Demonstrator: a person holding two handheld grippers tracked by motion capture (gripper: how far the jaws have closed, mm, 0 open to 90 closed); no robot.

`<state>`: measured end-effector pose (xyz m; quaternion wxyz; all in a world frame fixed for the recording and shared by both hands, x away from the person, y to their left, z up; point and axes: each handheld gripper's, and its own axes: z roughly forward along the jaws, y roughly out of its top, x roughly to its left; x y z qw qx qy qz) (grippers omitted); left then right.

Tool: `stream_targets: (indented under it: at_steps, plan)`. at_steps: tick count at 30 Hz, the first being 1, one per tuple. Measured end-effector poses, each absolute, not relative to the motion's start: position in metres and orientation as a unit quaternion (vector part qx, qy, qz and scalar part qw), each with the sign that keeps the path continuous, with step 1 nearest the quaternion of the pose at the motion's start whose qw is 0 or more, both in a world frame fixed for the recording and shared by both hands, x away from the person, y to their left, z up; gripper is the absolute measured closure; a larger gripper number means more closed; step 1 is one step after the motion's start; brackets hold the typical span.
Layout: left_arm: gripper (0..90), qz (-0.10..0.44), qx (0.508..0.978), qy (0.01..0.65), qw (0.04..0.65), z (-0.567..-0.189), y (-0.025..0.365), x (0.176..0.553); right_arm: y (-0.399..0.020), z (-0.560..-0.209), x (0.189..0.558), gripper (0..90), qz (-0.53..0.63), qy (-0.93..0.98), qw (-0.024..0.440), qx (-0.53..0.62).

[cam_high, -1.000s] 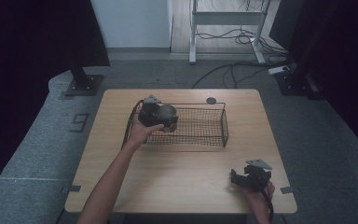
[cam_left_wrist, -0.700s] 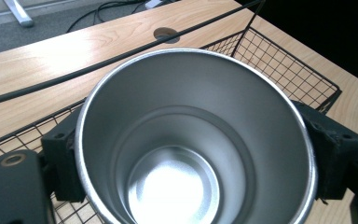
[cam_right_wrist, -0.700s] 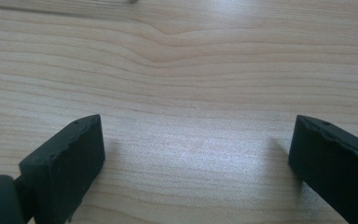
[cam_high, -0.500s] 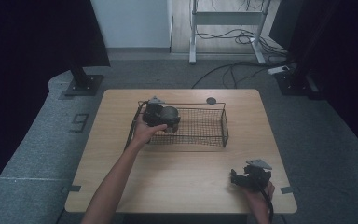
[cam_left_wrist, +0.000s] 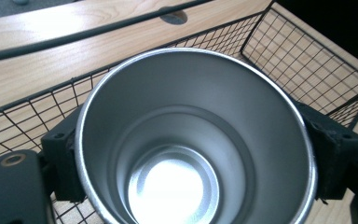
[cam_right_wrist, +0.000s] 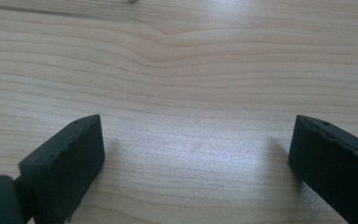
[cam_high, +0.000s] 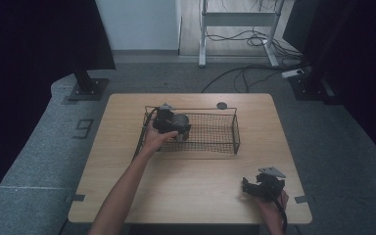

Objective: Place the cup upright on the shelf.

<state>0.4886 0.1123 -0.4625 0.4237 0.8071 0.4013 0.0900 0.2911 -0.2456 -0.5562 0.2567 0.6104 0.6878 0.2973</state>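
While left tool [cam_left_wrist: 191, 154] clamps steel cup [cam_left_wrist: 193, 140] inside wire basket [cam_high: 225, 142], right tool [cam_right_wrist: 196, 158] gapes.

high view dim, dark at 9 and 3 o'clock | cup [cam_left_wrist: 193, 140] floor glares | right gripper [cam_right_wrist: 196, 158] jaws blurred, soft shadows

wooden table [cam_high: 191, 166] carrying a wire basket [cam_high: 215, 132]

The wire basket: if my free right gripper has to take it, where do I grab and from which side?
Judging by its shape, take the wire basket by the top rim wire of its right end wall, coming from above with the open right gripper: the thin rim fits between jaws, and the left gripper with the metal cup occupies the left end.
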Motion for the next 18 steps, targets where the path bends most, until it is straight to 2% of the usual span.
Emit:
stream_targets:
  at_steps: [18]
  plan:
    - [14.0, 0.077, 0.811, 0.422, 0.398, -0.476, 0.109, 0.495, -0.246, -0.556, 0.291, 3.4, 0.297, 0.688, 0.257, 0.610]
